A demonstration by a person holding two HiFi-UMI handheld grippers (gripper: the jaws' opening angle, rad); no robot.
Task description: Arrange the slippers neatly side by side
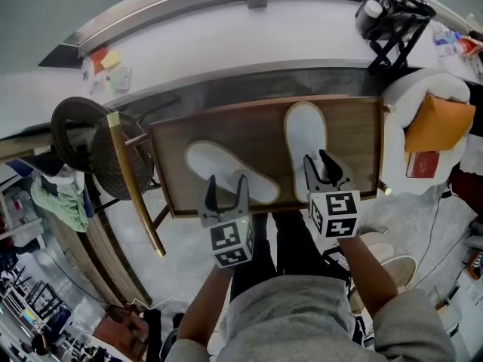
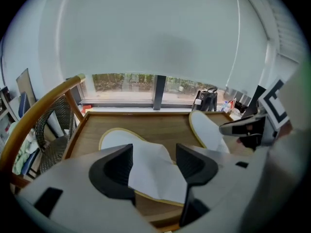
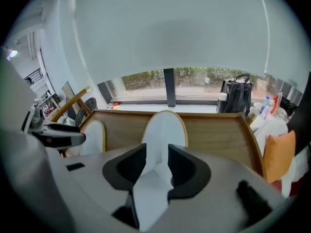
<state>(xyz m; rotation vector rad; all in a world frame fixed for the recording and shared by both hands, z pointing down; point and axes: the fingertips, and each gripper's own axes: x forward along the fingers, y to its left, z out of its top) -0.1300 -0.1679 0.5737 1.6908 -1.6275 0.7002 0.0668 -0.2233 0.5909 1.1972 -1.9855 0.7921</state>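
Two white slippers with tan edging lie on a wooden table (image 1: 264, 123). The left slipper (image 1: 226, 173) lies slanted, toe to the near right. The right slipper (image 1: 306, 138) lies straight, heel away from me. My left gripper (image 1: 227, 181) is open, jaws wide on either side of the left slipper's upper (image 2: 150, 171), with a gap on the right. My right gripper (image 1: 317, 158) is open at the right slipper's near end. In the right gripper view its jaws stand close on either side of the folded white upper (image 3: 153, 178).
A wicker chair with a gold frame (image 1: 113, 149) stands against the table's left edge. A white seat with an orange cushion (image 1: 438, 123) is at the right. A black bag (image 1: 389, 13) sits on the windowsill behind. My legs are at the near edge.
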